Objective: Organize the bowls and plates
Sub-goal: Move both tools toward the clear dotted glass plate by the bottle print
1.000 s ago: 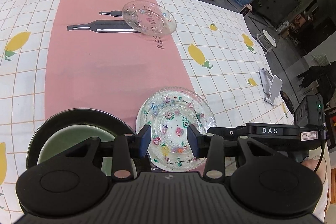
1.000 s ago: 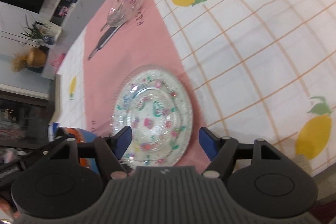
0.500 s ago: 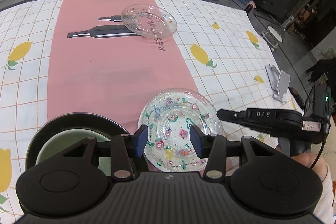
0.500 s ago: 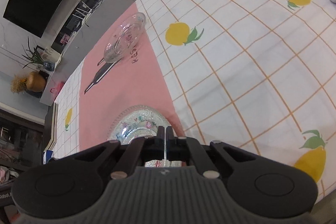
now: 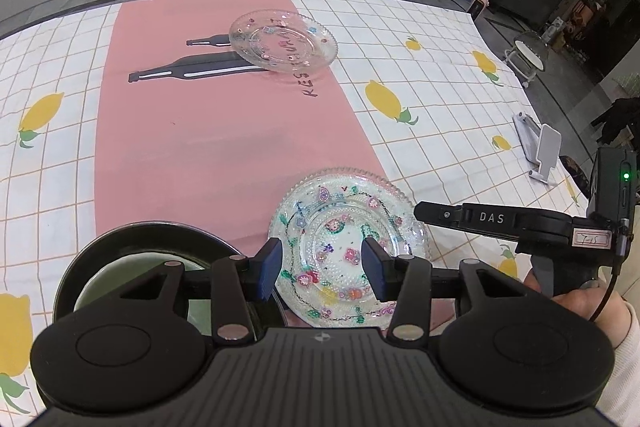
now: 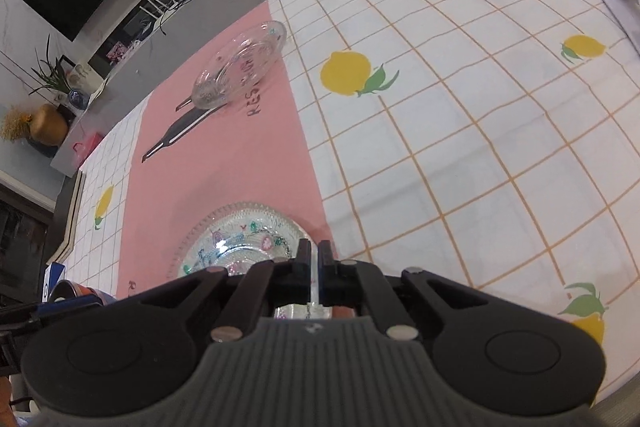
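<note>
We see the near glass plate [image 5: 344, 239], painted with small flowers, lying on the desk [image 5: 440, 99] at the border between the pink strip of the cloth and the white checked part with lemons. Our right gripper [image 6: 313, 259] comes at it from the right side, low and almost level with the desk, and its fingers [image 6: 303, 254] are clenched on the right edge of this plate; only a thin slit stays between them, and the glass rim shows inside it. In the left wrist view the same gripper appears as a long black bar [image 5: 492, 221] reaching to the plate edge, and the person's hand [image 5: 576, 301] holds its handle at the lower right.

Our left gripper [image 5: 320, 269] is above the near side of the plate and looks down and forward. Its blue fingers [image 5: 269, 269] are released, standing well apart, and they touch nothing.

Just to the left of the plate a dark bowl [image 5: 132, 247] with a pale green inside sits on the desk, partly hidden behind the left gripper.

A second glass plate [image 5: 283, 41] lies far away on the pink strip, partly over the printed bottles [image 5: 188, 71]. A white stand [image 5: 540, 155] is near the right edge of the desk.
</note>
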{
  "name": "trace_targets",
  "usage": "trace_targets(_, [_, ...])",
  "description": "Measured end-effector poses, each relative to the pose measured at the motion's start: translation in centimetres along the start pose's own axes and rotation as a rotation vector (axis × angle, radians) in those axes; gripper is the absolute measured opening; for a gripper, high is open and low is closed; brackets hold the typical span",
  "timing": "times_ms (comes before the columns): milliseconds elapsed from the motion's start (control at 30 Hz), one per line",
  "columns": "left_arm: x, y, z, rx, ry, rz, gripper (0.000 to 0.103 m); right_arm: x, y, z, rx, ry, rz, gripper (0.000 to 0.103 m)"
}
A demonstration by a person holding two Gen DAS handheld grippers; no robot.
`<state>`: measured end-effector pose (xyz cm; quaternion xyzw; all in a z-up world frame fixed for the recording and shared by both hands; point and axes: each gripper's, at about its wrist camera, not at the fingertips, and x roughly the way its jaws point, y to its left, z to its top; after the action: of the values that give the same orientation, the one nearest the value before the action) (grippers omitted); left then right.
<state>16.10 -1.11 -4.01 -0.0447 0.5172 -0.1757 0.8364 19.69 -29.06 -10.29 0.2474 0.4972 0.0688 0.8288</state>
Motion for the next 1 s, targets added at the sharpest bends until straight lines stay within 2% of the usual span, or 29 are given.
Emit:
trace_targets(100, [-0.1, -0.3, 0.1, 0.001, -0.012, 0.034, 0.054, -1.1, -0.2, 0.2, 0.018, -0.048, -0.013, 0.0])
trace_targets(267, [-0.6, -1.8, 0.2, 0.022, -0.052, 0.169, 0.059, -2.9, 0.8, 0.6, -0.034, -0.126, -0.033, 0.003])
trace_targets(400, [-1.1, -2.5, 0.8, -0.019, -0.075, 0.273, 0.062, -3.9, 2.0, 1.3, -0.085, -0.185, -0.088, 0.004])
trace_targets(500, [-1.9, -2.2, 2.0, -0.069, -0.107, 0.292, 0.068, -3.8, 2.8, 2.6, -0.123, -0.184, -0.117, 0.017])
trace_targets(567, [-2.4, -2.4, 2.9, -0.064, -0.124, 0.312, 0.068, -3.7, 3.1, 3.5, -0.117, -0.192, -0.102, 0.036])
trace_targets(667, [-3.4, -2.8, 4.3, -0.028, -0.174, 0.374, 0.076, -2.6, 2.6, 4.7, -0.07, -0.169, -0.041, 0.038])
trace_targets(733, [-3.6, -2.7, 5.6, -0.022, -0.193, 0.373, 0.079, -1.4, 2.1, 5.8, -0.039, -0.146, 0.0, 0.042])
trace_targets(833, [-2.4, -1.9, 8.1, -0.038, -0.184, 0.331, 0.079, 0.7, 1.1, 7.8, 0.025, -0.13, 0.064, 0.05])
trace_targets(933, [-0.1, -0.8, 10.5, -0.056, -0.184, 0.292, 0.08, 3.2, -0.1, 10.1, 0.107, -0.124, 0.142, 0.052])
trace_targets(1000, [2.0, -0.1, 12.0, -0.034, -0.148, 0.267, 0.08, 5.0, -0.9, 11.5, 0.159, -0.109, 0.188, 0.055])
